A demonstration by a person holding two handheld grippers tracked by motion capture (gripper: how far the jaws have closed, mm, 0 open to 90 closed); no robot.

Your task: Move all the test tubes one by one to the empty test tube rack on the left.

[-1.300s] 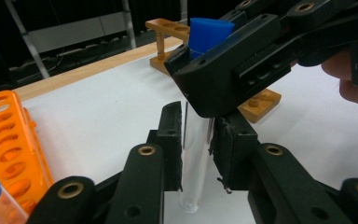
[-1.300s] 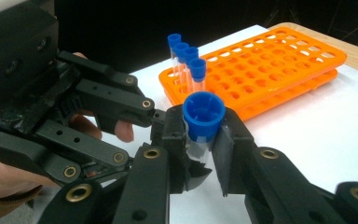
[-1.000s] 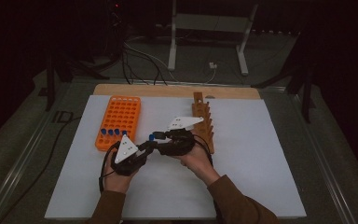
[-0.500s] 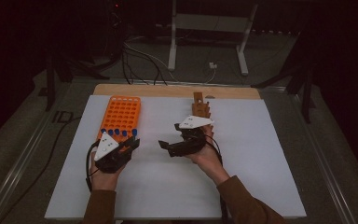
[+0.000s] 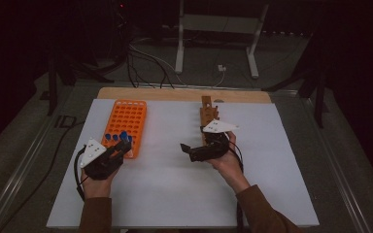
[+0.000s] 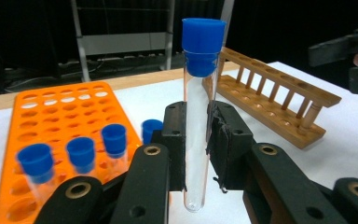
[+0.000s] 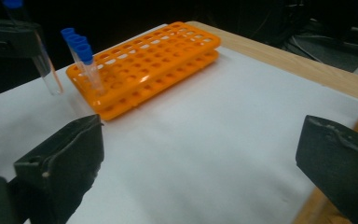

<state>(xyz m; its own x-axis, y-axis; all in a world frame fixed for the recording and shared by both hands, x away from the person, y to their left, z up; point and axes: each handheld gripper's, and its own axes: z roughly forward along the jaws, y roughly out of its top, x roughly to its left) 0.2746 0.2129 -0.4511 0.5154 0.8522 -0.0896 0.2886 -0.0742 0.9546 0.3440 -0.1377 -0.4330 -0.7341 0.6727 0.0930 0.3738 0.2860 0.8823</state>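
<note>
We find the left tongs [image 6: 197,154] clenched on an upright capped tube [image 6: 198,116] just off the orange rack's [image 5: 126,119] near corner; right tongs [image 7: 200,163] have just sprung wide, empty. Keep it vertical over a free hole before lowering.

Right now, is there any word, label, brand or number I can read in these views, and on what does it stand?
None: no readable text anywhere.
Orange rack: no markings visible.
Capped tube in the left claw: no label.
Wooden rack: plain.
</note>
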